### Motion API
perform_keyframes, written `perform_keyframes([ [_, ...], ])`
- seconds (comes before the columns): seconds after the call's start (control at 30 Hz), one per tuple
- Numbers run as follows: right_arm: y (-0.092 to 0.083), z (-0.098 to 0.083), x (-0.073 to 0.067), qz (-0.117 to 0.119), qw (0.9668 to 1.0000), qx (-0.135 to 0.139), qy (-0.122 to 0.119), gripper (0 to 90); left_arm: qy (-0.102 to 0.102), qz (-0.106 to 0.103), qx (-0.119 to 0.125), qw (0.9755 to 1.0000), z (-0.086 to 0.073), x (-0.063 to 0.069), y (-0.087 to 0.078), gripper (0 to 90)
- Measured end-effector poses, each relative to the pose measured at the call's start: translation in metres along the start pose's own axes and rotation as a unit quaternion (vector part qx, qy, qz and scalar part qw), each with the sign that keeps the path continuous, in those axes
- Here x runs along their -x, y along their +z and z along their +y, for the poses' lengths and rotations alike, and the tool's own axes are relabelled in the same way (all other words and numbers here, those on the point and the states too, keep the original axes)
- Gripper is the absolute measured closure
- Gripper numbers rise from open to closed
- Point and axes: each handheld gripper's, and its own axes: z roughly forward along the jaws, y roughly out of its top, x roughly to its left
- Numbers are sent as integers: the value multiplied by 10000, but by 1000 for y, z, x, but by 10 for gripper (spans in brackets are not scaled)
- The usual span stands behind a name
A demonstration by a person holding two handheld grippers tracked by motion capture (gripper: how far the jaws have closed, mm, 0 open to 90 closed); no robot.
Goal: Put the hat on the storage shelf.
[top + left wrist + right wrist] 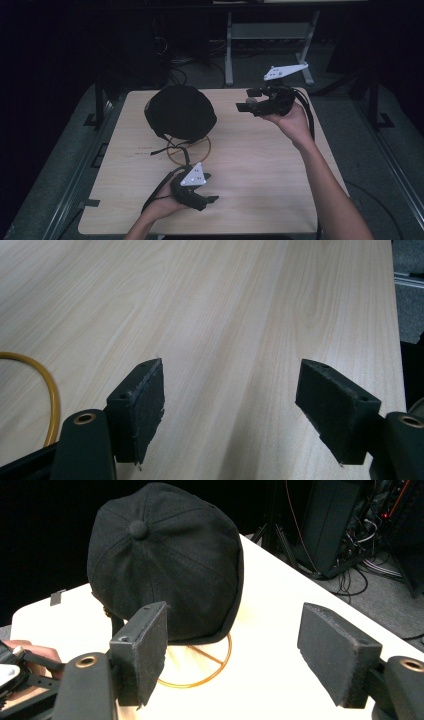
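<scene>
Black fabric baseball cap sits on a gold wire ring stand at the pale wooden table's ten o'clock. Right gripper, at two o'clock, gapes empty toward it. Left gripper, at six o'clock, gapes empty too.

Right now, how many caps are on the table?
1: a black cap sits on a gold wire stand at the table's far left. Nothing shows hidden beneath it.
</scene>
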Motion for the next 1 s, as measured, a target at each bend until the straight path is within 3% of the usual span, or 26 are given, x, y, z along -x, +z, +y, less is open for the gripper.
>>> perform_keyframes([
  [0.8,-28,-51,17,-161,9991,-62,379,251,22,44,-135,9999,0,1,5,263],
  [1.0,-33,-64,23,-178,9984,-87,525,235,-71,51,-120,9999,-1,0,4,260],
])
